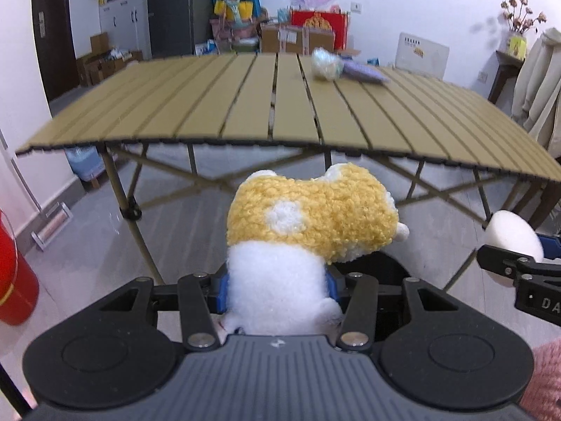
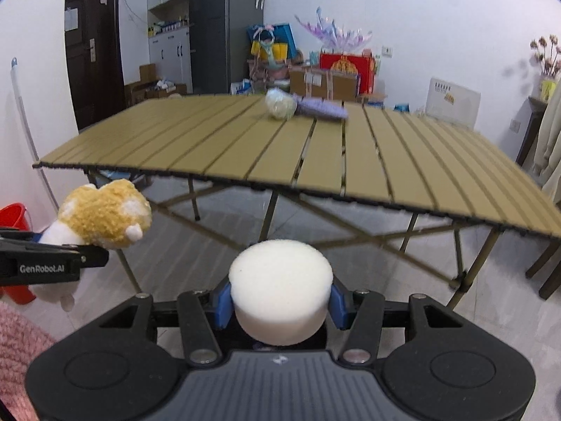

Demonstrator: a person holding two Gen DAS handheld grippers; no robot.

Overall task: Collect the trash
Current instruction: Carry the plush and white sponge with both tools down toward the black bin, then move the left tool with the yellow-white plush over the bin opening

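My left gripper (image 1: 278,293) is shut on a yellow-and-white plush toy (image 1: 308,224), its blue pads pressing the white body. The same plush toy (image 2: 105,219) shows at the left of the right wrist view, clamped in the left gripper (image 2: 75,256). My right gripper (image 2: 280,303) is shut on a white foam disc (image 2: 280,280), also visible at the right edge as the foam disc (image 1: 513,233). Both grippers hang in front of and below the near edge of the tan slatted table (image 1: 280,105). A fluffy pale ball with a purple cone (image 1: 338,66) lies far back on the table.
A red bucket (image 1: 14,277) stands on the floor at the left. The table's crossed legs (image 1: 140,217) lie ahead, over grey tile floor. Boxes and decorations (image 1: 298,31) line the far wall. A coat (image 1: 540,84) hangs at the right. A pink sleeve (image 2: 17,351) shows low left.
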